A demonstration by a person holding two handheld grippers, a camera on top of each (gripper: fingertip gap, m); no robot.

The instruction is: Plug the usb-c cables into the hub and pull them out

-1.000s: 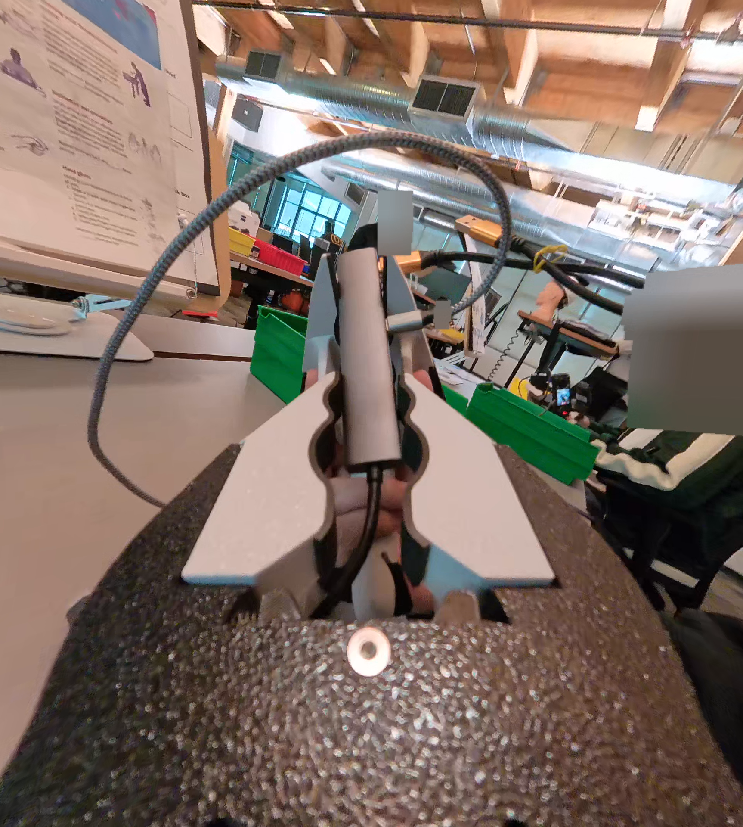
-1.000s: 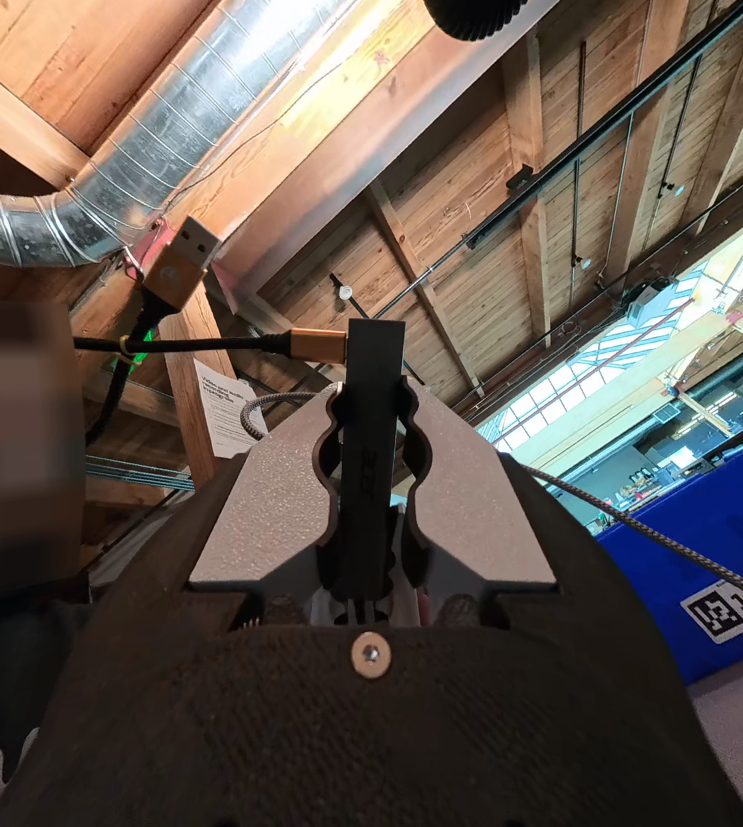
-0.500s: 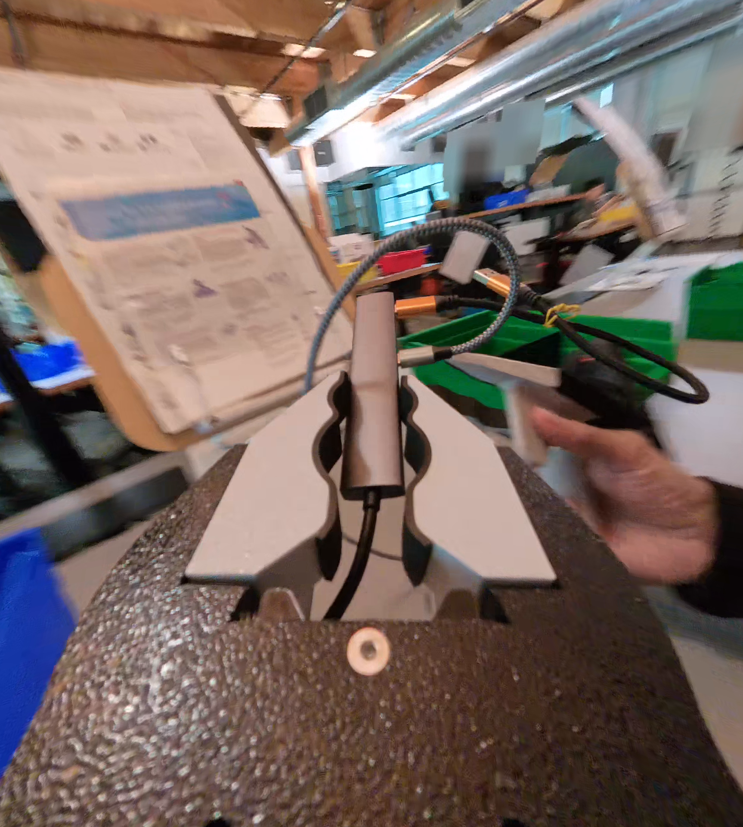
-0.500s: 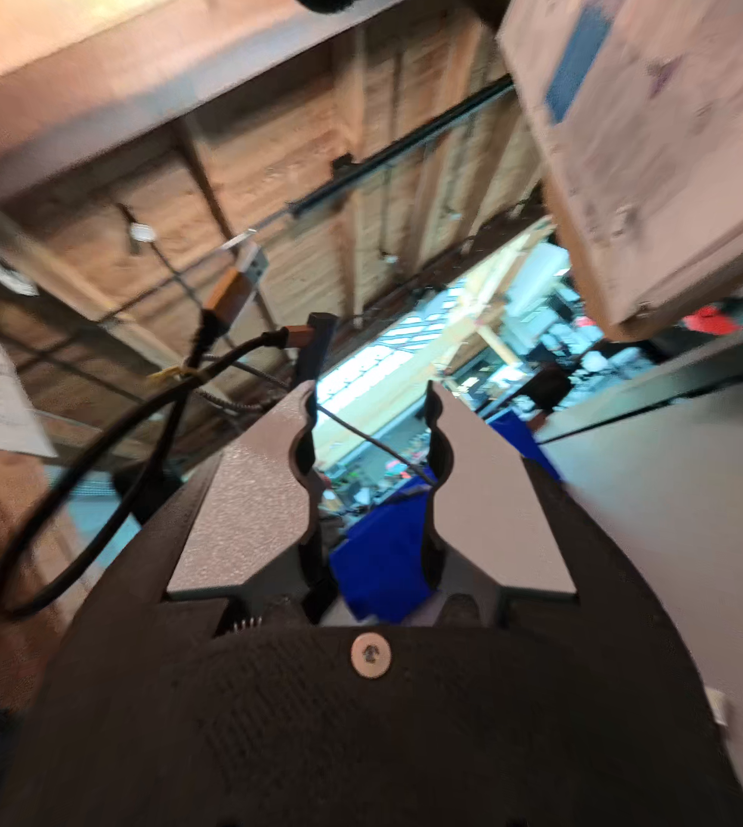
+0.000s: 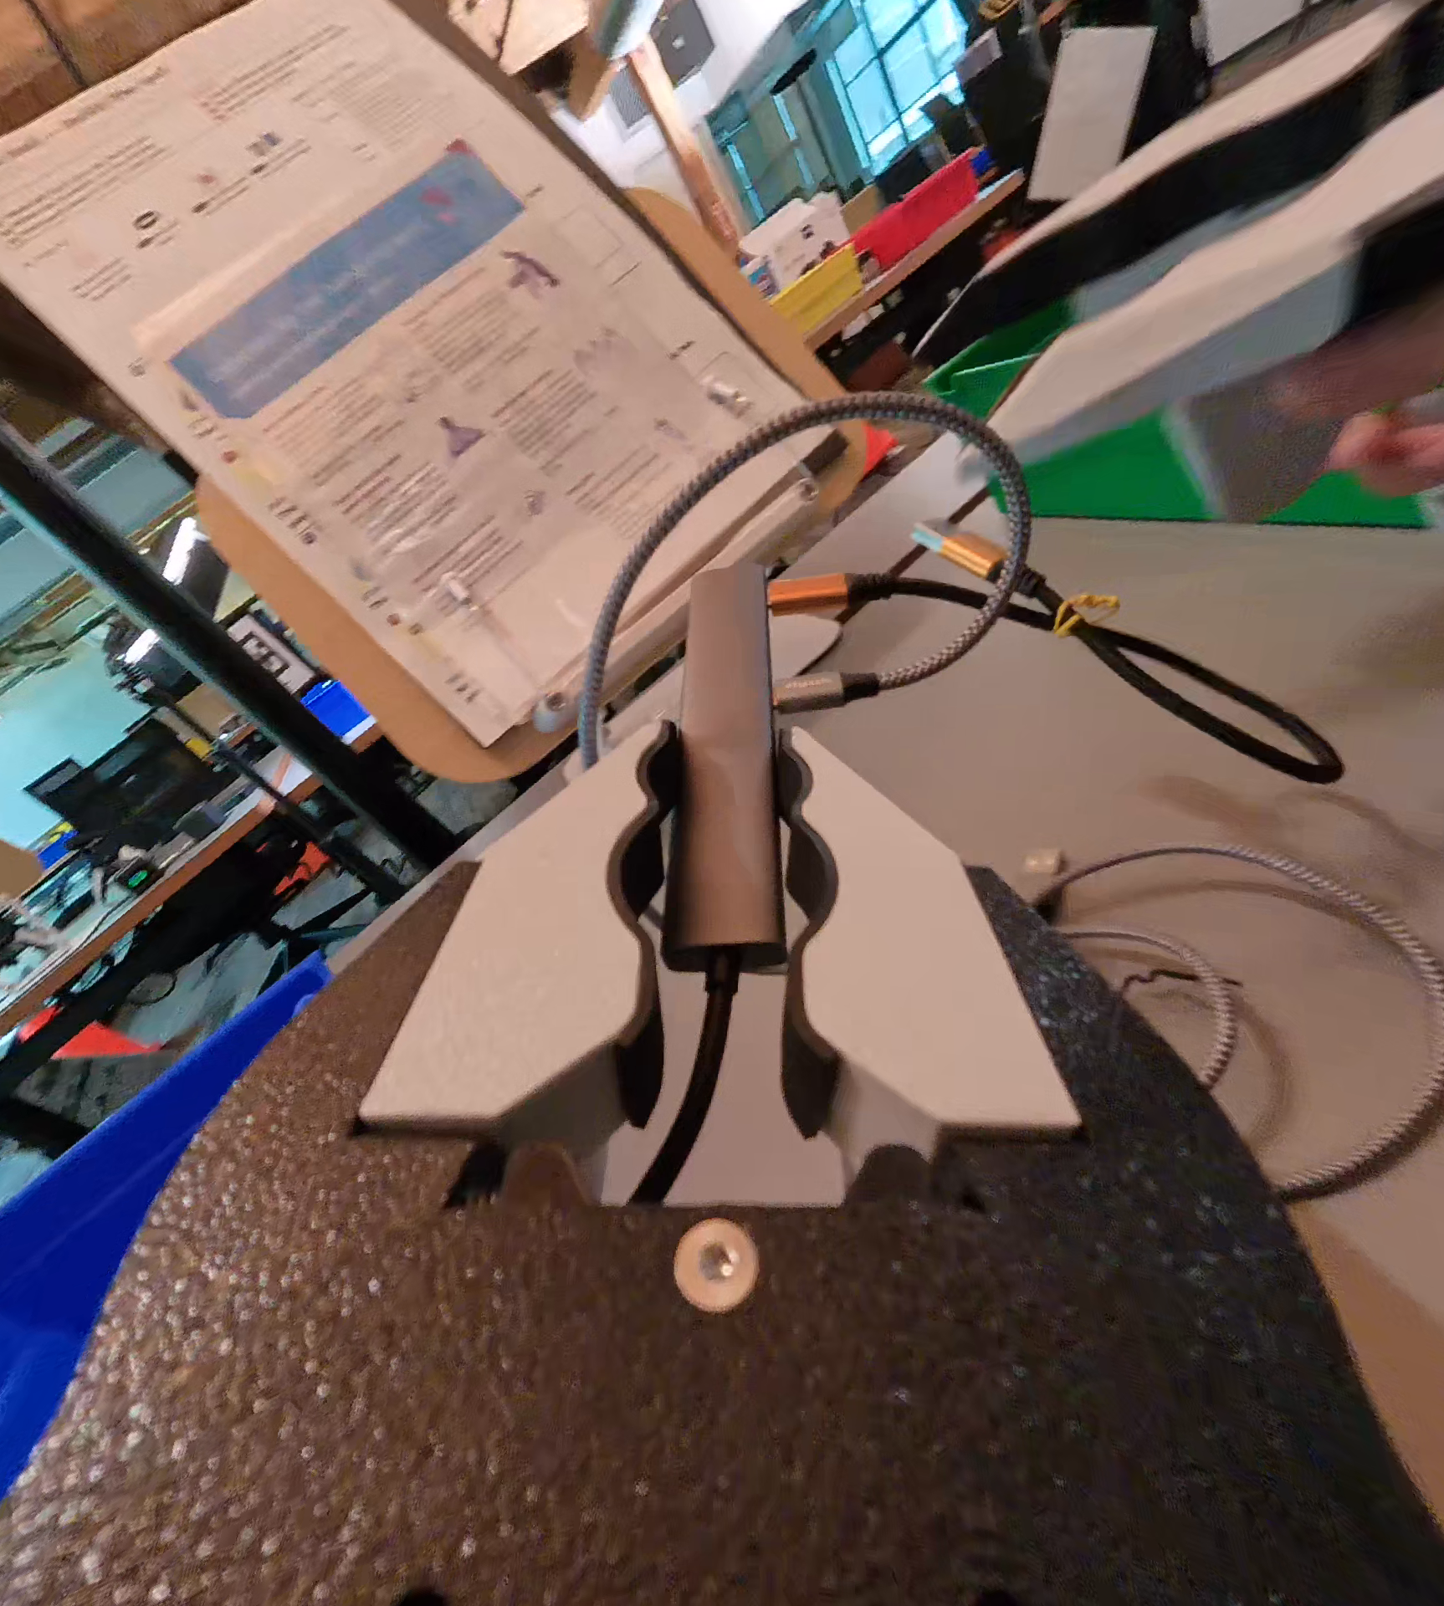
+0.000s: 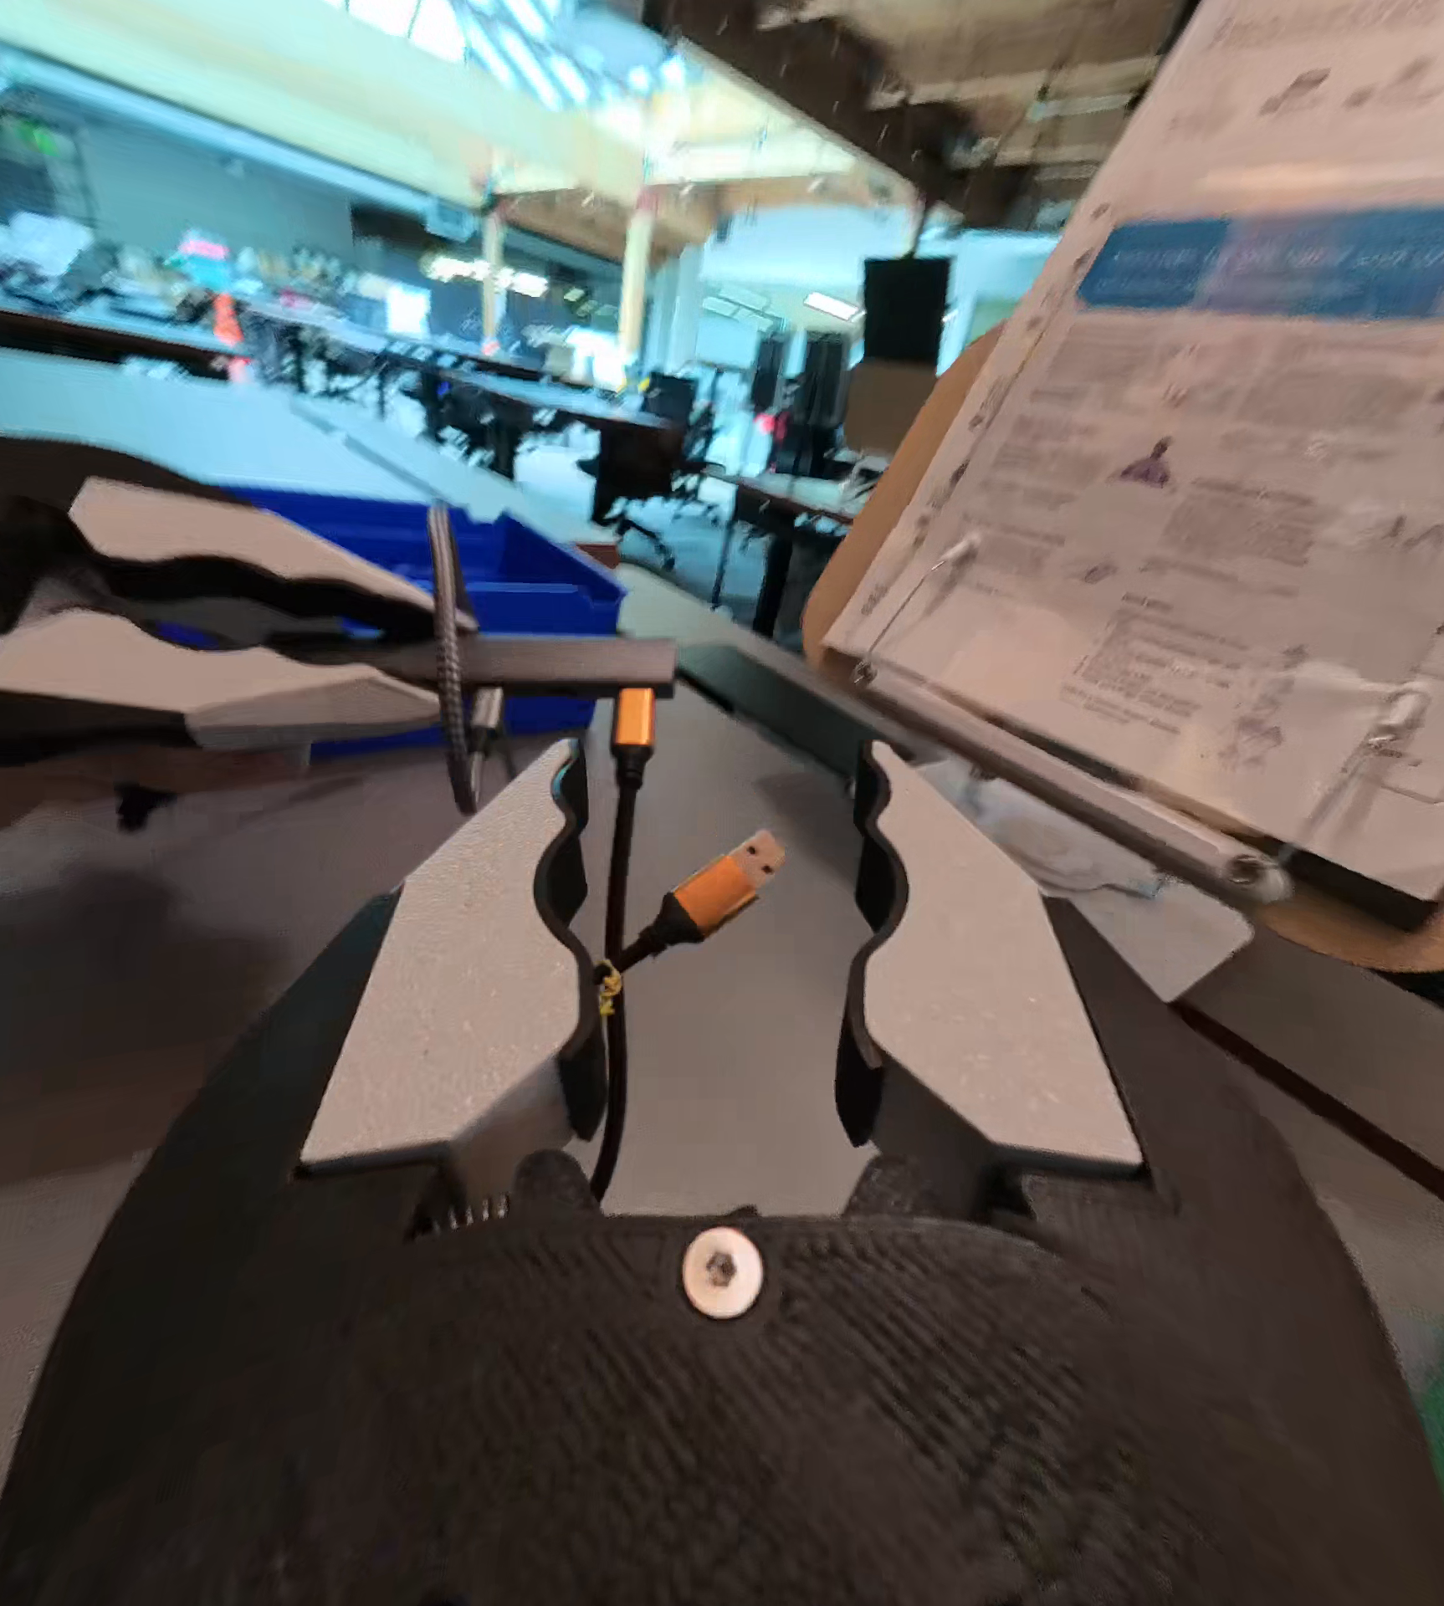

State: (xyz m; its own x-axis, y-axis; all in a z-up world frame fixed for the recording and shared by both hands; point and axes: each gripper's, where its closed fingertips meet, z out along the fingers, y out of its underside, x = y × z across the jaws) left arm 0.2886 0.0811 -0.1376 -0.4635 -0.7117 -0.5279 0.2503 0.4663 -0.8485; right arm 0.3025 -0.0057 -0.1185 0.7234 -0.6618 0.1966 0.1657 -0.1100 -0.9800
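Note:
My left gripper [image 5: 723, 747] is shut on the grey hub [image 5: 723, 782], which stands up between its pads with its own black lead trailing back. An orange connector [image 5: 805, 595] on a black cable and a silver connector [image 5: 823, 691] on a braided grey cable are plugged into the hub's side. My right gripper [image 6: 718, 760] is open. The black cable [image 6: 618, 869] hangs loose between its fingers, close to the left finger [image 6: 484, 956]. In the right wrist view the hub [image 6: 562, 662] juts from the left gripper [image 6: 440, 665], with the orange connector [image 6: 633, 717] below it.
A loose orange USB-A plug [image 6: 723, 878] hangs over the grey table [image 5: 1223, 695]. A document stand with printed sheets [image 6: 1223, 478] is close on the right. A blue bin [image 6: 527, 565], a green bin [image 5: 1136, 469] and another braided cable [image 5: 1353, 999] lie around.
My right gripper has let go of the hub, opened wide and drawn back from it. Both views have swung down from the ceiling to the table. My left gripper still holds the hub.

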